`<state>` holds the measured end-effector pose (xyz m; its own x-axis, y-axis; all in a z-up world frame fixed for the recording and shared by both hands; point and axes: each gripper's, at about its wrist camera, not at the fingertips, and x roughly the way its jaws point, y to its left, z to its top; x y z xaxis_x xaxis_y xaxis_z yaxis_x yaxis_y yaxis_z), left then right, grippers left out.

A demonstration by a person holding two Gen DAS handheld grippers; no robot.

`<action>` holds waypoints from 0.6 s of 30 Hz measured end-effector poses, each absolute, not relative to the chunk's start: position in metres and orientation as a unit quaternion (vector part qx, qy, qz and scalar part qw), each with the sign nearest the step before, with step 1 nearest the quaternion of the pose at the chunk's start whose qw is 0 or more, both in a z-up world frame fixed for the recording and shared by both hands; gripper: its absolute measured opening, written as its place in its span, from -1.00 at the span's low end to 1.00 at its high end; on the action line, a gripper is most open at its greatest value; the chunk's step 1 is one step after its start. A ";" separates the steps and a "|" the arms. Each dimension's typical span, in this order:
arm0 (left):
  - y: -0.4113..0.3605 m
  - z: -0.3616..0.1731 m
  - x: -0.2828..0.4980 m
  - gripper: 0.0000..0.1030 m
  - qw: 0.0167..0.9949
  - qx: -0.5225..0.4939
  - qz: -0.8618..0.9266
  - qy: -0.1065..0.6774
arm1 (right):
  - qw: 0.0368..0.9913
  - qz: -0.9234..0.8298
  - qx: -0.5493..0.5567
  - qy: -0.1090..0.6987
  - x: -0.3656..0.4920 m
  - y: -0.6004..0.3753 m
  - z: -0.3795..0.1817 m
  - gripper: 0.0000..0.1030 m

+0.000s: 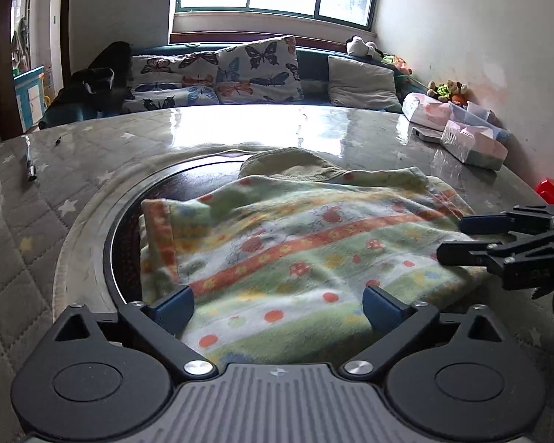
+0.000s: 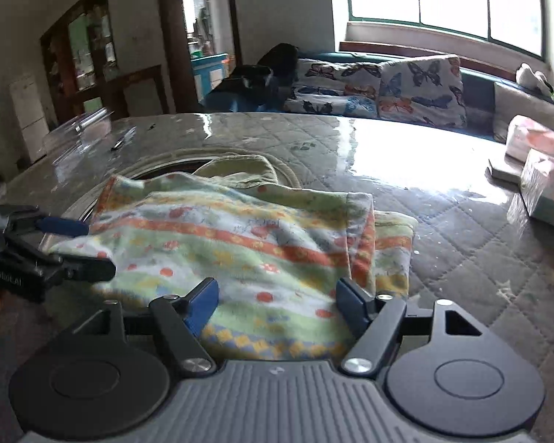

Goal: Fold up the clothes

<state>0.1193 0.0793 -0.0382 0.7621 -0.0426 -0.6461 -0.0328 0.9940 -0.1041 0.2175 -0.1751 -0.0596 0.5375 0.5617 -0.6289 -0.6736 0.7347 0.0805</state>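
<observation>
A striped fleece garment [image 1: 295, 243], already doubled over, is spread directly ahead of both tools on the quilted table [image 1: 26, 221], where the left gripper [image 1: 277, 304] and right gripper [image 2: 277, 302] are held open at its near edge, seemingly poised for another fold.

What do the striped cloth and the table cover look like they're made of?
Striped cloth: soft, fuzzy, matte weave, probably terry or fleece; the pile blurs its print. Table cover: quilted star-print fabric under what looks like clear glossy plastic, given the window glare.
</observation>
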 end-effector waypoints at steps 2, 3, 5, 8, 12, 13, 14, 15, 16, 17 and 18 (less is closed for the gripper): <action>0.080 -0.038 0.116 0.95 0.938 -0.057 -0.002 0.343 | 0.872 0.354 -0.090 0.325 0.213 -0.176 -0.058 0.51; 0.081 -0.037 0.115 0.97 0.938 -0.057 0.000 0.342 | 0.873 0.355 -0.093 0.320 0.211 -0.173 -0.056 0.61; 0.081 -0.035 0.113 1.00 0.939 -0.055 0.005 0.340 | 0.876 0.358 -0.100 0.308 0.206 -0.166 -0.053 0.66; 0.080 -0.033 0.111 1.00 0.939 -0.056 0.008 0.339 | 0.878 0.363 -0.110 0.290 0.198 -0.156 -0.049 0.72; 0.079 -0.033 0.109 1.00 0.939 -0.053 0.015 0.339 | 0.874 0.369 -0.107 0.298 0.197 -0.140 -0.055 0.79; 0.080 -0.033 0.109 1.00 0.939 -0.055 0.017 0.340 | 0.872 0.369 -0.110 0.302 0.196 -0.138 -0.059 0.79; 0.081 -0.034 0.108 1.00 0.938 -0.057 0.020 0.342 | 0.871 0.368 -0.114 0.305 0.195 -0.136 -0.062 0.80; 0.082 -0.035 0.107 1.00 0.937 -0.058 0.022 0.343 | 0.869 0.368 -0.118 0.308 0.194 -0.134 -0.065 0.80; 0.083 -0.035 0.107 1.00 0.937 -0.059 0.023 0.344 | 0.869 0.368 -0.121 0.309 0.193 -0.137 -0.066 0.80; 0.083 -0.035 0.106 1.00 0.937 -0.059 0.025 0.344 | 0.868 0.368 -0.123 0.308 0.192 -0.140 -0.066 0.81; 0.084 -0.036 0.105 1.00 0.936 -0.059 0.027 0.345 | 0.868 0.369 -0.126 0.308 0.191 -0.144 -0.067 0.81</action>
<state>0.1047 0.0844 -0.0359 0.7605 0.0091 -0.6493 -0.0905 0.9916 -0.0922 0.1909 -0.1443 -0.0667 0.5388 0.5620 -0.6275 -0.7176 0.6964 0.0076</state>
